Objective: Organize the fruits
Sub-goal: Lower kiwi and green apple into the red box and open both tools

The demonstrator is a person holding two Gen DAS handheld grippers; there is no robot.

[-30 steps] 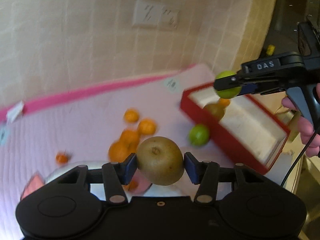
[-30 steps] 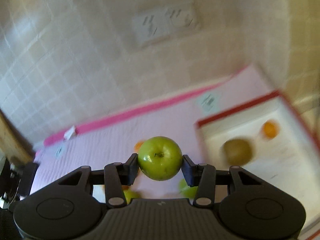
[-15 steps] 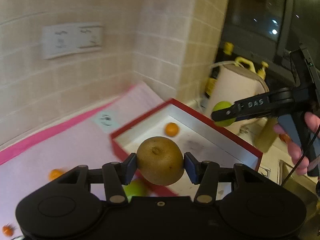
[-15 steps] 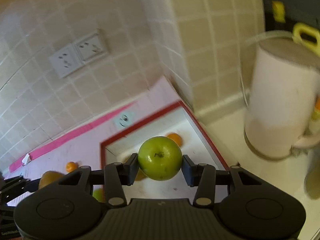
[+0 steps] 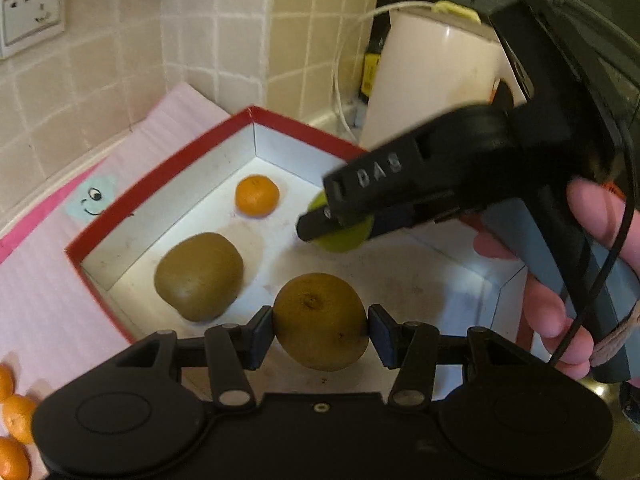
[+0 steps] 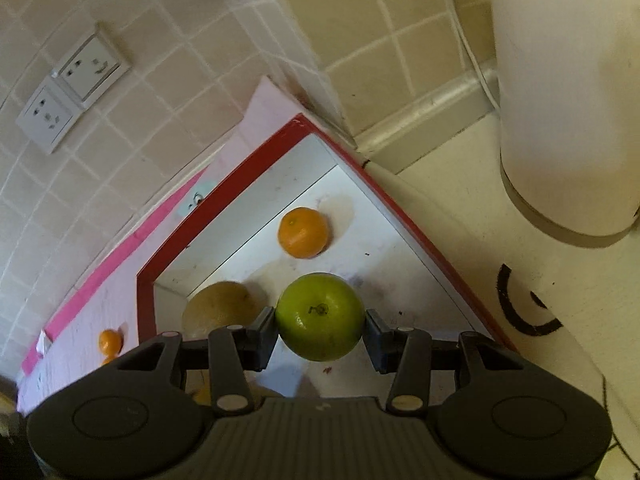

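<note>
My left gripper (image 5: 321, 332) is shut on a brown pear (image 5: 321, 320) and hangs over the near part of the red box (image 5: 160, 184) with its white inside. In that box lie a second brown pear (image 5: 199, 275) and a small orange (image 5: 257, 195). My right gripper (image 6: 320, 330) is shut on a green lime (image 6: 320, 316) above the same red box (image 6: 224, 184); below it lie the orange (image 6: 304, 232) and the brown pear (image 6: 218, 308). In the left wrist view the right gripper (image 5: 320, 226) reaches in from the right with the lime (image 5: 346, 236) half hidden by its finger.
The box stands on a pink mat (image 5: 52, 280) in the tiled corner. Loose oranges (image 5: 14, 420) lie on the mat at the left. A white kettle (image 5: 428, 76) stands on the counter right of the box. A hand (image 5: 560, 320) holds the right gripper's handle.
Both grippers have swung to the right from over the pink mat and come down over the red box, each still holding its fruit. The box now fills both views.
</note>
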